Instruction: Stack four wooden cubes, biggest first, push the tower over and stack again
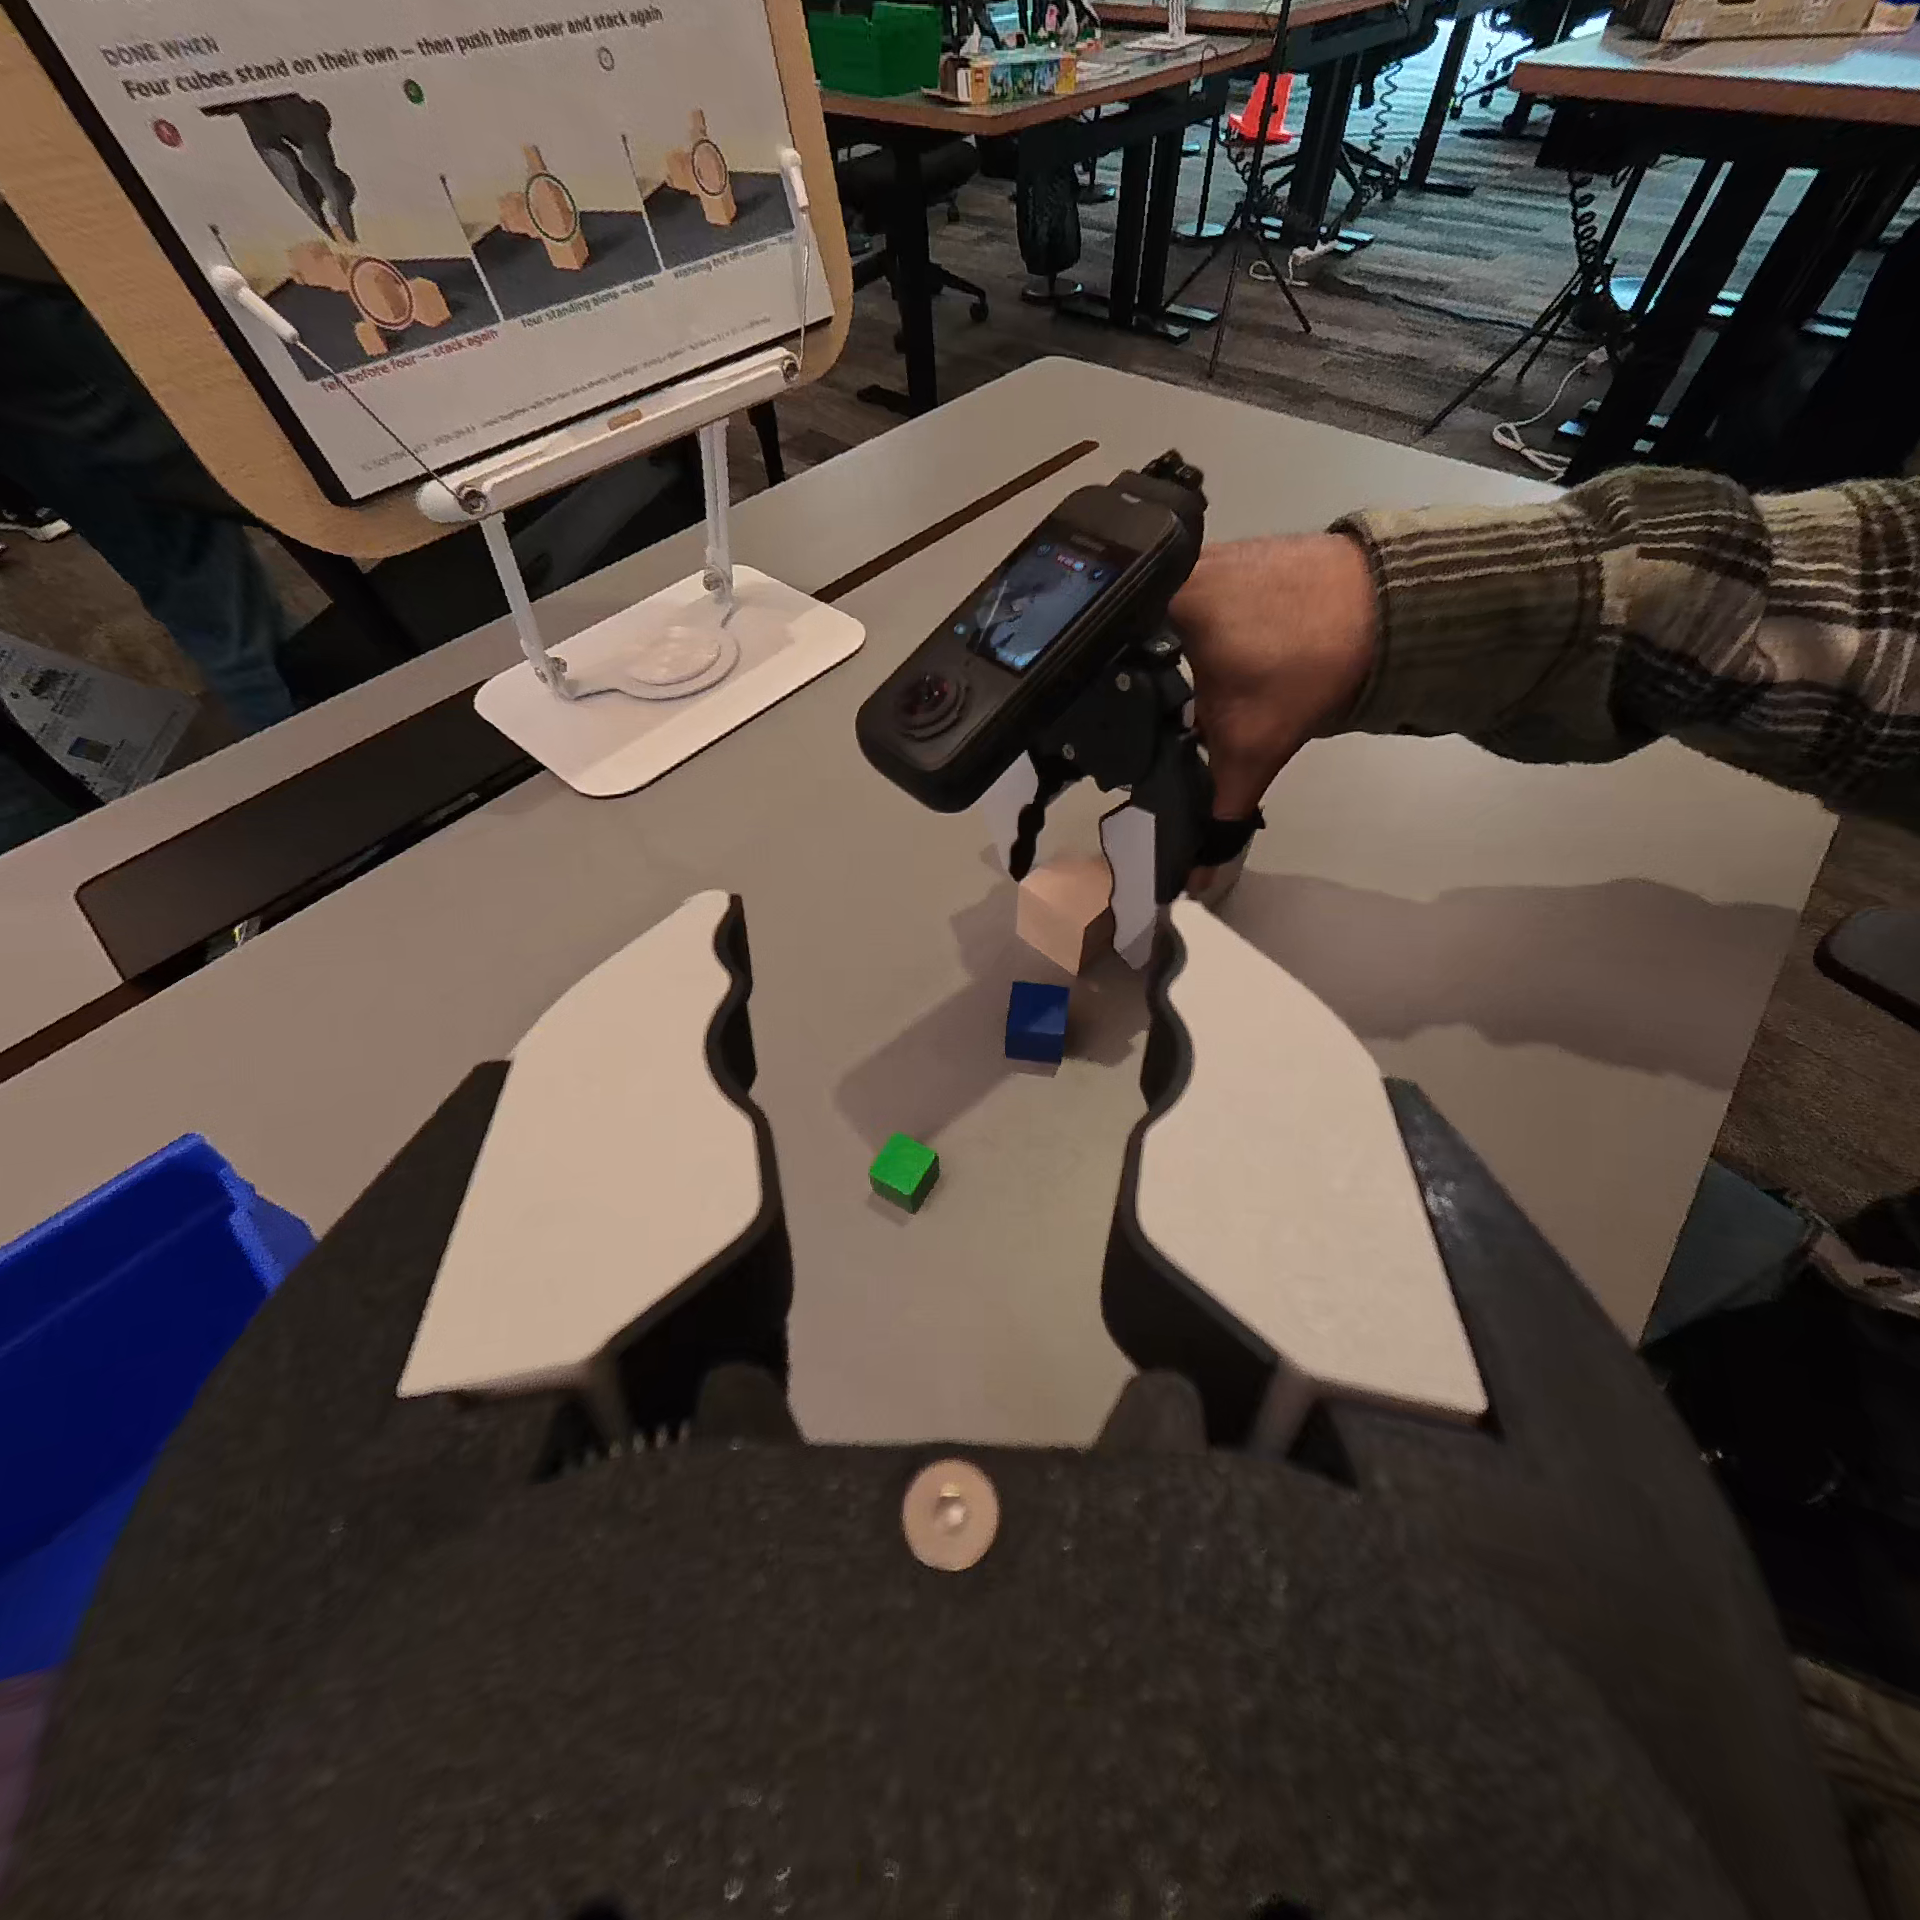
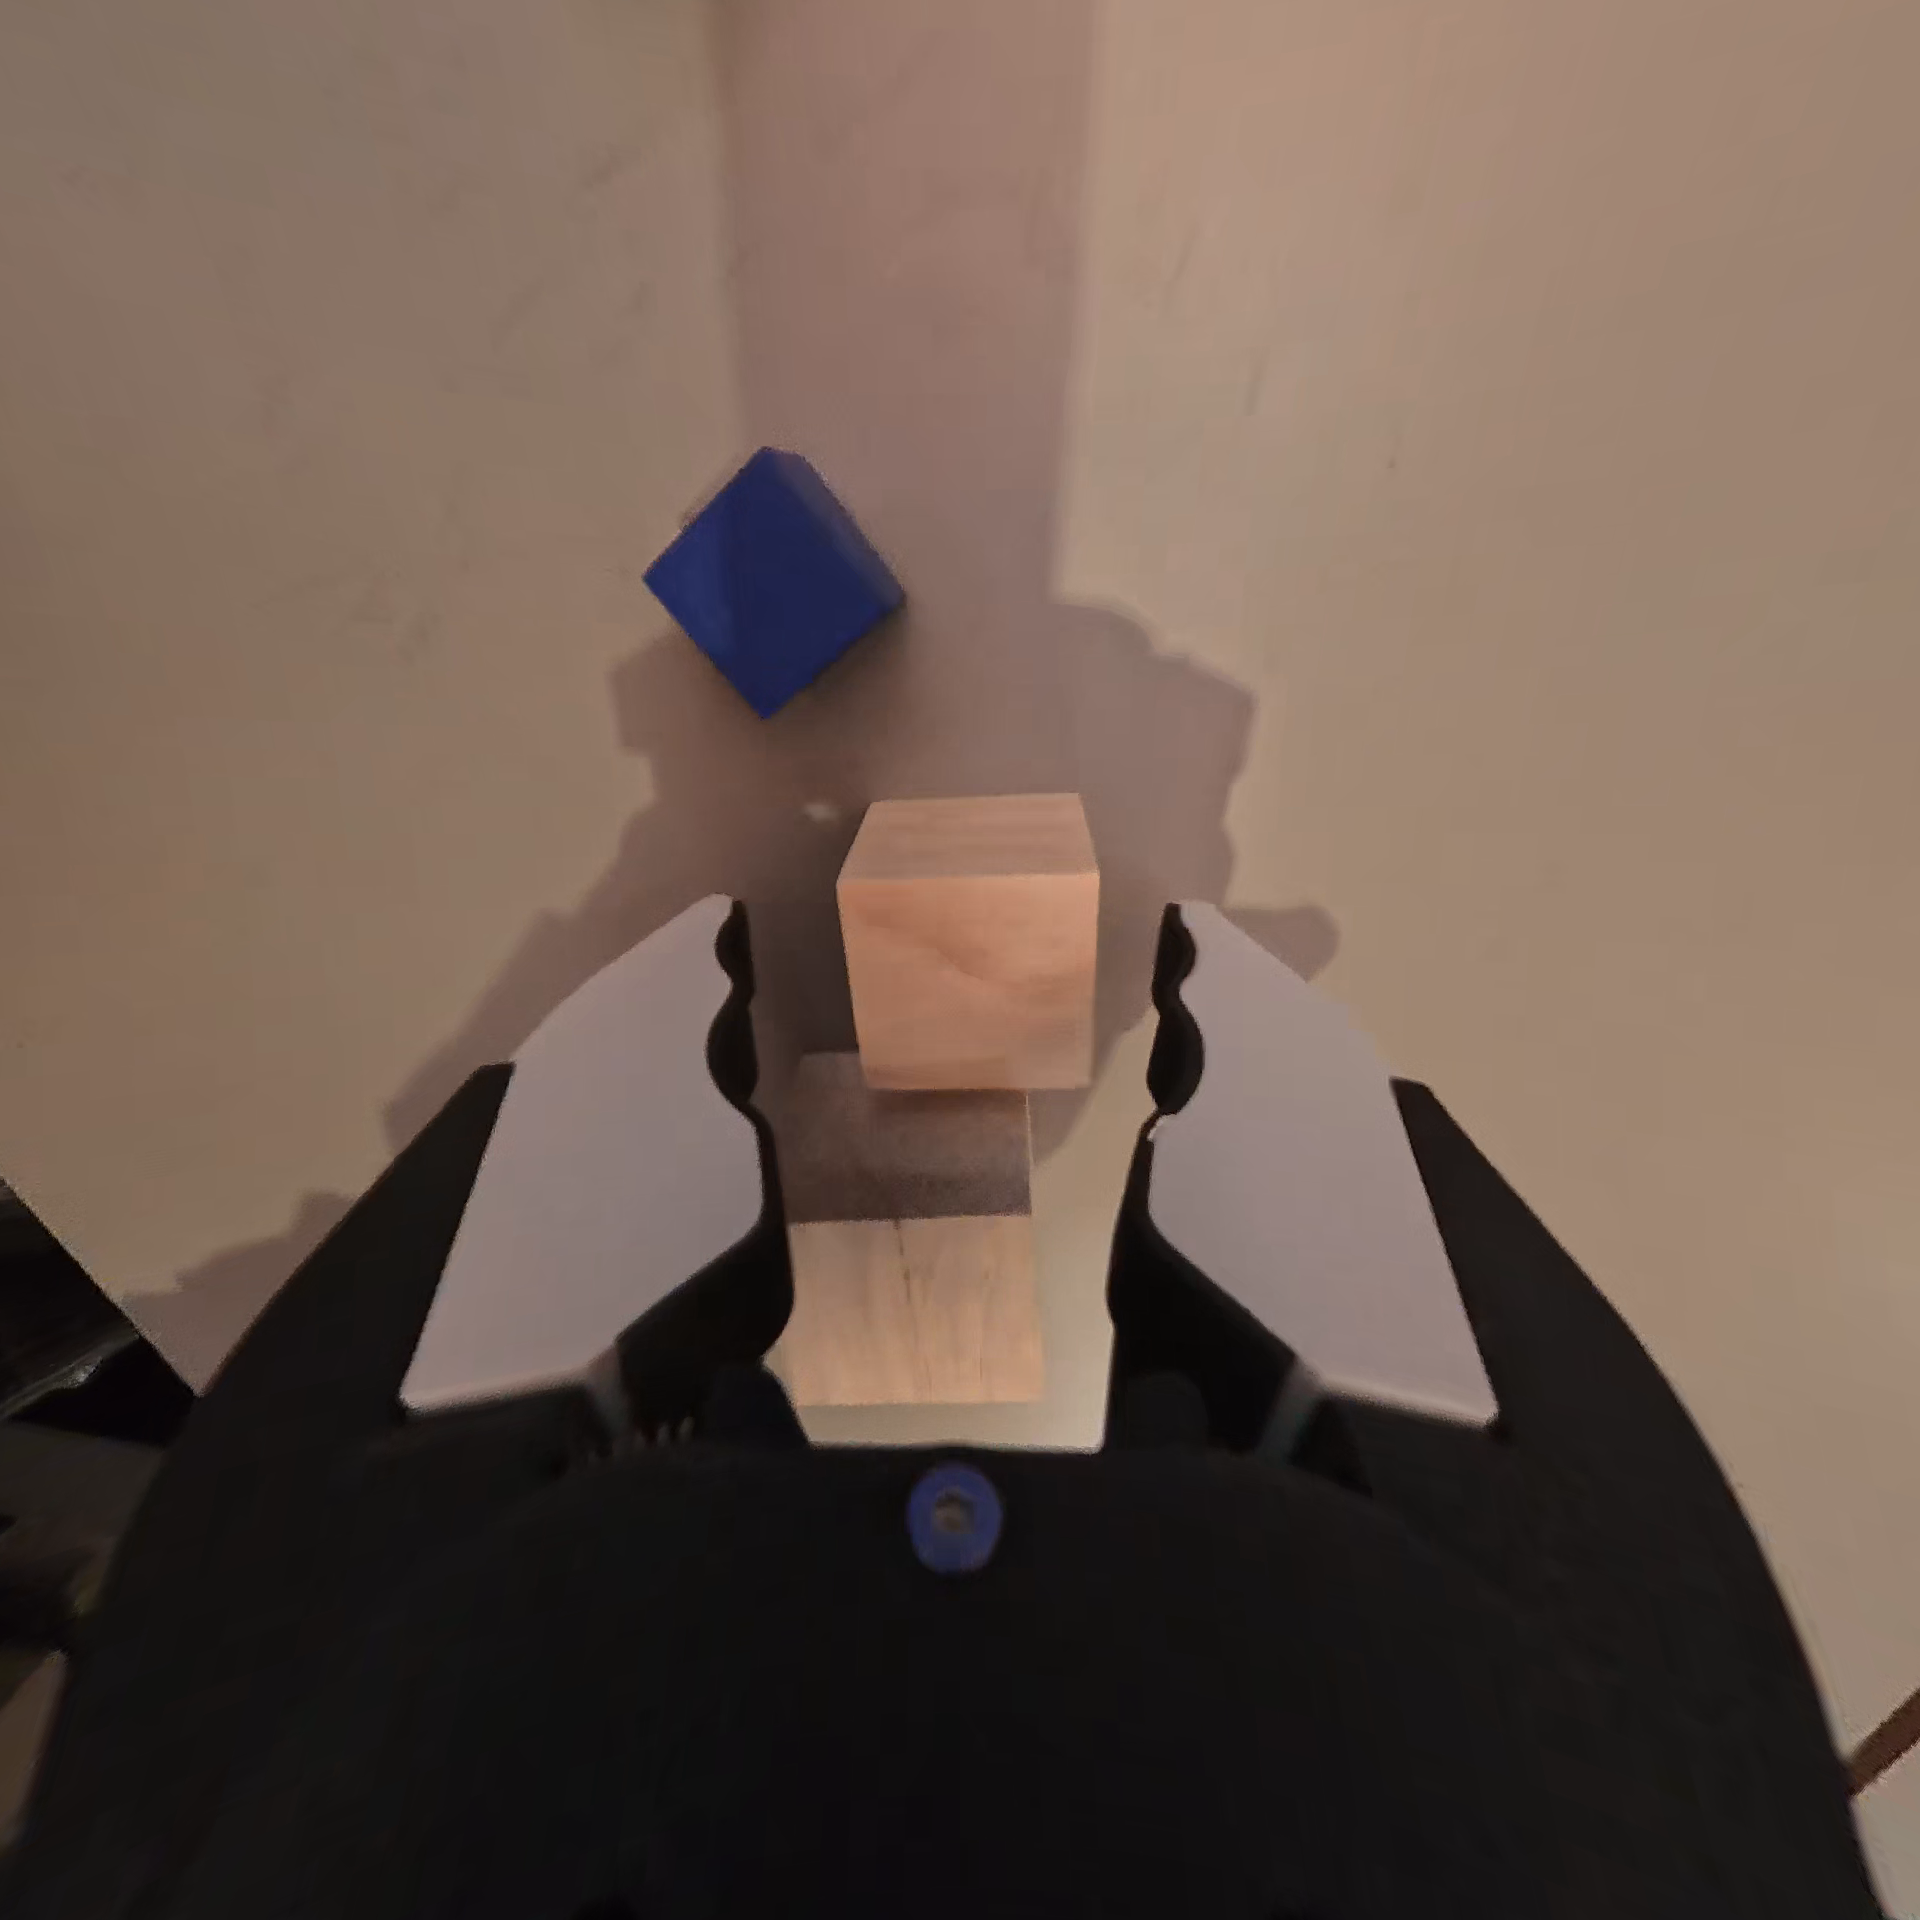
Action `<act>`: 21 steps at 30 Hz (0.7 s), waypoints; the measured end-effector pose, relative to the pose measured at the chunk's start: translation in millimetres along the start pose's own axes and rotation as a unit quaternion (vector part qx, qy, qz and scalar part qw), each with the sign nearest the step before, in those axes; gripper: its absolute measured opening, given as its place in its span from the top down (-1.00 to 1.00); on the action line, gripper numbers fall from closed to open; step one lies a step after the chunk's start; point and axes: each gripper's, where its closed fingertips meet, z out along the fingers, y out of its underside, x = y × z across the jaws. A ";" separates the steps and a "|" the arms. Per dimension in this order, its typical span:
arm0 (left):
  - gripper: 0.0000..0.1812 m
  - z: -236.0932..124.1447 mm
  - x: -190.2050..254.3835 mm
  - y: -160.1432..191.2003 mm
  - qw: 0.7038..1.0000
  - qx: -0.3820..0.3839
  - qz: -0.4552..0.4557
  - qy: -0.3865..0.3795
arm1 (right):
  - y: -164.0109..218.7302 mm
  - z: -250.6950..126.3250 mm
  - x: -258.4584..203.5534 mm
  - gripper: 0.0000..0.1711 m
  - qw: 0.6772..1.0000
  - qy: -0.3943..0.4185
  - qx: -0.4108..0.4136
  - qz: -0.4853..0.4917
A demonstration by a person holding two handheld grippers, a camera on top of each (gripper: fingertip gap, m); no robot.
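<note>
On the grey table [image 1: 582,935] lie a green cube [image 1: 902,1172], a blue cube [image 1: 1036,1023] and a plain wooden cube [image 1: 1055,906]. My left gripper [image 1: 951,920] is open and empty, held above the table short of the green cube. My right gripper [image 1: 1070,883] points down, open, with its jaws on either side of the plain cube [image 2: 971,966] and a gap on each side. A second plain wooden cube [image 2: 914,1309] lies closer to the right gripper's [image 2: 956,914] palm, right beside the first. The blue cube [image 2: 774,582] lies beyond, to the left.
A white stand [image 1: 675,675] with an instruction sheet is at the table's back left. A blue bin [image 1: 125,1351] is at the near left. A hand and plaid sleeve [image 1: 1610,623] reach in from the right. The table's right edge [image 1: 1787,935] is near. Tip to tip, the grippers are about 25 centimetres apart.
</note>
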 end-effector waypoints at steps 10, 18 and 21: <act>0.27 -2.6 -8.9 1.5 1.000 0.004 0.005 -0.012 | -12.6 -18.5 5.3 0.47 1.000 0.006 0.022 0.000; 0.30 -3.9 -10.7 -1.2 1.000 0.012 0.009 -0.020 | 24.6 -74.6 -1.0 0.47 0.999 0.035 0.004 -0.018; 0.31 -1.4 -9.1 -0.1 1.000 0.007 0.014 -0.019 | 46.1 -70.8 -8.0 0.46 0.999 0.023 -0.019 -0.016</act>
